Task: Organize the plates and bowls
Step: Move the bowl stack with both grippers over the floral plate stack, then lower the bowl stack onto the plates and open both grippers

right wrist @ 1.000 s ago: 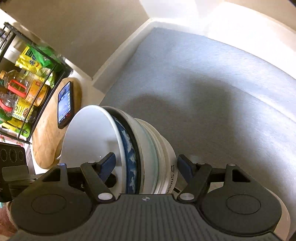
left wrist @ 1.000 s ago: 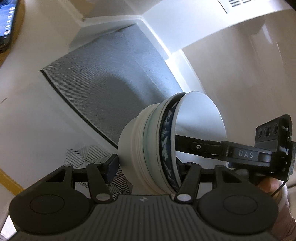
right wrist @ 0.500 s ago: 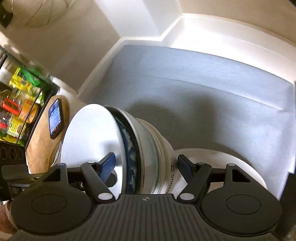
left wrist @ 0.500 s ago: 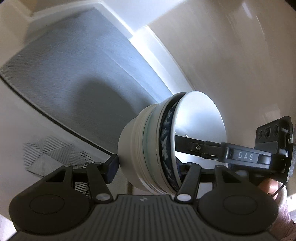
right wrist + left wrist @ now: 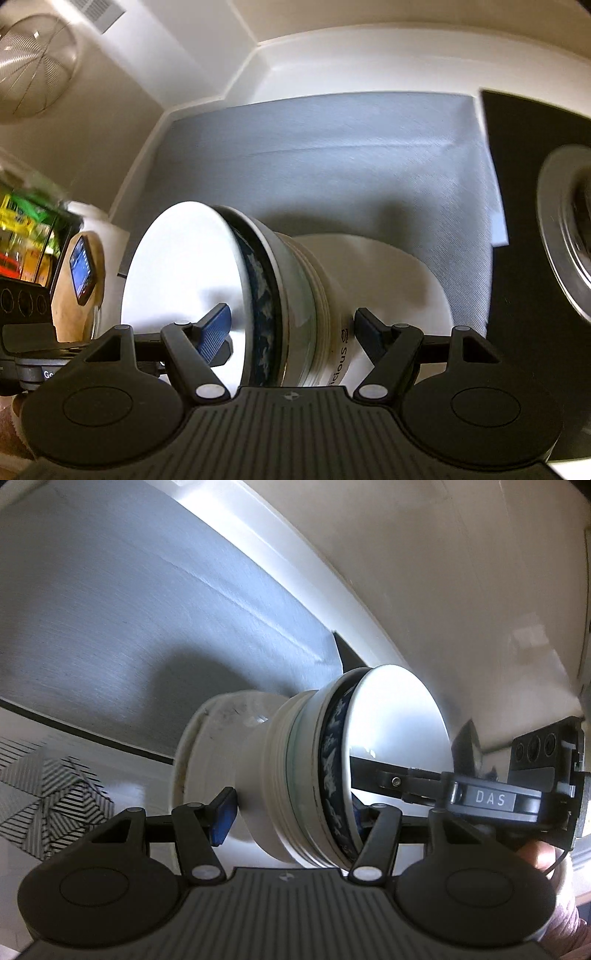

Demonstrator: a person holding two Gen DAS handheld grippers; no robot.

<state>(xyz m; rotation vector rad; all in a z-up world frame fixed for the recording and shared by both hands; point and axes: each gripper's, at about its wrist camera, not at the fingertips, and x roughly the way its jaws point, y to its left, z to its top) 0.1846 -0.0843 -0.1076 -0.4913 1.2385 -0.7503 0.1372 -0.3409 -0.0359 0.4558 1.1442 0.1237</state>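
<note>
Both claws grasp one stack of nested bowls (image 5: pixel 325 775) turned on its side: the left claw (image 5: pixel 295 812) and the right claw (image 5: pixel 291 328) each clamp it from rim to base — two grips likely share the weight. It hangs above a white plate (image 5: pixel 406 273) on the grey mat (image 5: pixel 332 147). Readable — "DAS" on the right claw; print on the lowest bowl is partly hidden.

Nested bowls (image 5: pixel 314 775) tipped sideways, white plate (image 5: pixel 402 273) beneath on grey mat
</note>
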